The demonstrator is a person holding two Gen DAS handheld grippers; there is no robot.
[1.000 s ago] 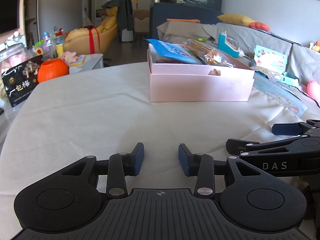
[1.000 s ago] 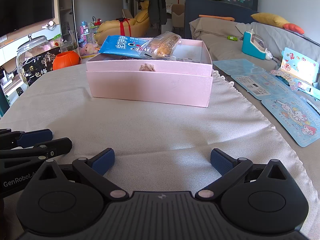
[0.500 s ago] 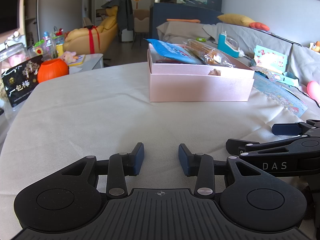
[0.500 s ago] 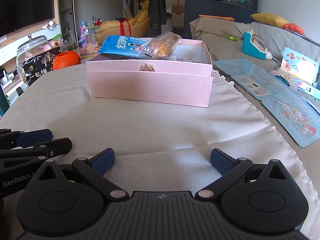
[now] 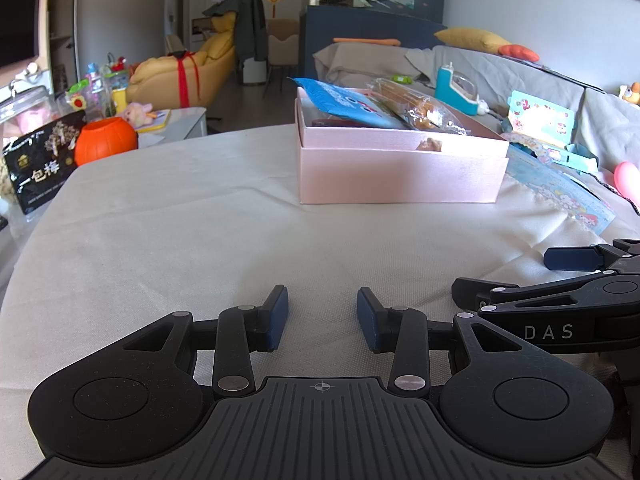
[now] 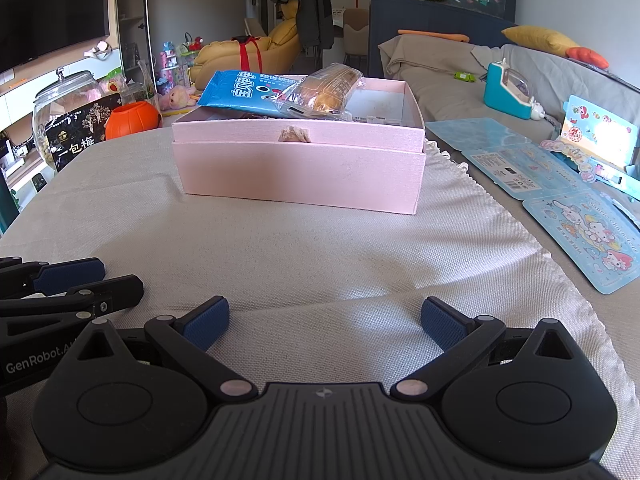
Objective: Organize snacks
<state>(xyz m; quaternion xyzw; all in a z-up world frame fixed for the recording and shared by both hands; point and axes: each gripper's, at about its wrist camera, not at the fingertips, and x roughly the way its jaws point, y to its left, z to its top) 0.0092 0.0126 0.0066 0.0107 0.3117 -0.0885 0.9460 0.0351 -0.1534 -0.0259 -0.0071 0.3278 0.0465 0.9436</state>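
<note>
Snacks, a blue packet (image 6: 250, 92) and clear-wrapped pastry (image 6: 326, 90), lie in pink box (image 6: 298, 172); left gripper (image 5: 322, 316) fingers slightly parted, right gripper (image 6: 324, 322) fingers spread wide, both empty

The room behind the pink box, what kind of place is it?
Most likely a home living room: a grey sofa with a yellow cushion, a yellow armchair, and a dark screen, probably a television.
</note>
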